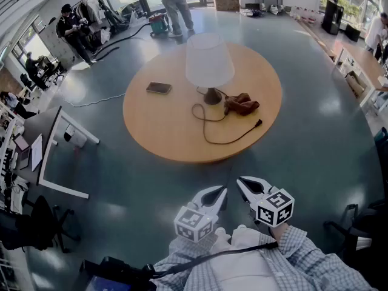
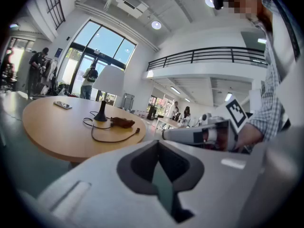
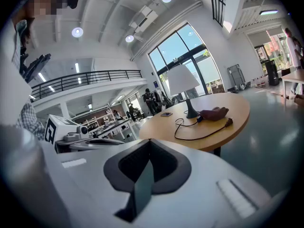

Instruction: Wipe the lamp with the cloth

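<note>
A lamp with a white shade (image 1: 209,59) and a dark base (image 1: 212,96) stands near the middle of a round wooden table (image 1: 163,126). Its black cord (image 1: 227,139) loops toward the near edge. A brown cloth (image 1: 242,104) lies crumpled just right of the base. The lamp (image 2: 108,80) and cloth (image 2: 123,122) show in the left gripper view, and the lamp (image 3: 183,80) and cloth (image 3: 213,112) in the right gripper view. My left gripper (image 1: 222,191) and right gripper (image 1: 241,182) are both shut and empty, held close to my body, well short of the table.
A phone (image 1: 159,88) lies on the table's left part. A white desk (image 1: 63,153) and office chair (image 1: 33,226) stand at left. People (image 1: 176,5) stand far behind the table. Another chair (image 1: 364,223) is at right.
</note>
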`<action>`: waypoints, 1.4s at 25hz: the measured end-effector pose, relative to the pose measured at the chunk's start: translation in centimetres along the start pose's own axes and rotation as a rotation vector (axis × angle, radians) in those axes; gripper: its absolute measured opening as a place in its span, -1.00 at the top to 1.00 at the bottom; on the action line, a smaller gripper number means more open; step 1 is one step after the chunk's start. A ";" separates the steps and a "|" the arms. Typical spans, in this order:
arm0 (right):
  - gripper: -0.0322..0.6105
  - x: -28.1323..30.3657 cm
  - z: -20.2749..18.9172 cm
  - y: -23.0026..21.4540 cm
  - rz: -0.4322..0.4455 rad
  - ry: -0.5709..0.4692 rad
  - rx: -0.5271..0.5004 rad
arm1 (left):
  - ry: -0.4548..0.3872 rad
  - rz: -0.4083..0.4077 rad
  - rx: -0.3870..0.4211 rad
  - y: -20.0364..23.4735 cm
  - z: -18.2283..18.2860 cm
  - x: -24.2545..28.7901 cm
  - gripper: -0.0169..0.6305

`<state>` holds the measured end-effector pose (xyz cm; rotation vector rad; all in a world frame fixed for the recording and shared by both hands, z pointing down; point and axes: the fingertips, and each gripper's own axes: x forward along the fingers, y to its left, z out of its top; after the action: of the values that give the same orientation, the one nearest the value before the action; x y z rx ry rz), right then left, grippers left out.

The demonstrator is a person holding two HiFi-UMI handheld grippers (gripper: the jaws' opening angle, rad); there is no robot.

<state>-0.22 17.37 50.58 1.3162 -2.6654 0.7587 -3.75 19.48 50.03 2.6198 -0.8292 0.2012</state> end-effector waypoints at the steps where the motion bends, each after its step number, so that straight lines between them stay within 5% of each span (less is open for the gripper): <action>1: 0.89 -0.1 -0.1 -0.1 0.000 0.000 0.001 | 0.000 -0.001 0.000 -0.1 -0.1 0.1 0.93; 35: 0.89 -0.3 -0.5 -0.8 -0.004 0.009 0.018 | 0.001 -0.012 -0.005 -0.6 -0.5 0.8 0.93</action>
<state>0.51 17.43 51.29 1.3184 -2.6540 0.7879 -2.78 19.69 50.49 2.6194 -0.8124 0.1967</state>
